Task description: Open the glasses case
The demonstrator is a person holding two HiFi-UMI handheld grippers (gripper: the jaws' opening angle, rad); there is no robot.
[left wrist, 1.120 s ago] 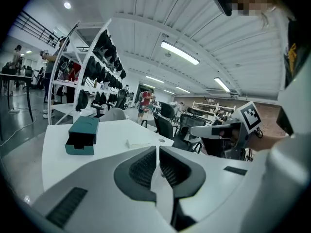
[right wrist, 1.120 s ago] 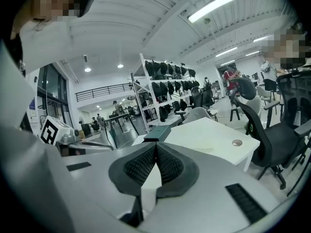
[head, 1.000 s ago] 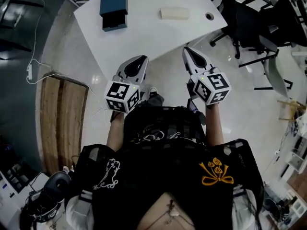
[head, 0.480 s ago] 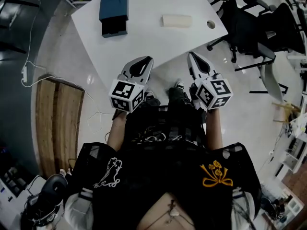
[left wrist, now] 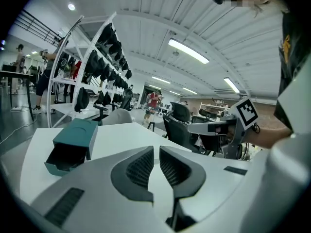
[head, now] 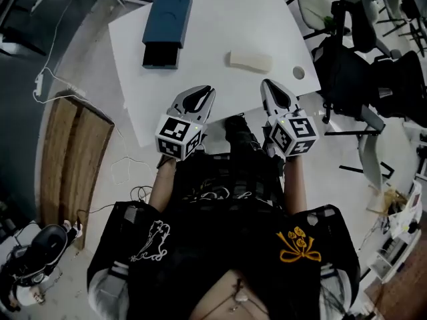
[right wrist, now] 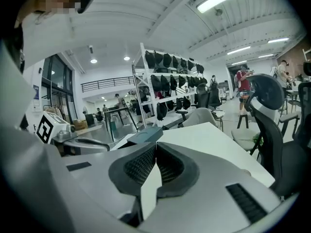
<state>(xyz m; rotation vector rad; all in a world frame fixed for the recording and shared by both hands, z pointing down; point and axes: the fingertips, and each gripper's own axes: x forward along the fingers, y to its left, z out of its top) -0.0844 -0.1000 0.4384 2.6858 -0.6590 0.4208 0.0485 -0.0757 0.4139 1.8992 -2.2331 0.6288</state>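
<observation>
The glasses case [head: 251,61] is a cream oblong lying closed on the white table [head: 220,19], right of its middle. My left gripper [head: 200,97] reaches over the table's near edge, shut and empty, well short of the case and to its left. My right gripper [head: 275,89] is also shut and empty, just short of the case and slightly to its right. In the left gripper view the jaws [left wrist: 156,149] nearly meet over the tabletop, and the right gripper view shows its jaws [right wrist: 155,147] pressed together. Neither gripper view shows the case.
A dark teal box [head: 167,27] with its open end toward me lies at the table's far left, also seen as the box [left wrist: 73,144]. A round cable hole [head: 298,73] is near the right corner. Black office chairs [head: 360,65] stand right; a wooden board [head: 67,159] and cables lie left.
The person has stepped toward the table. Both grippers have moved forward from over the floor to over the table's near edge, staying shut. The case now lies closer to them.
</observation>
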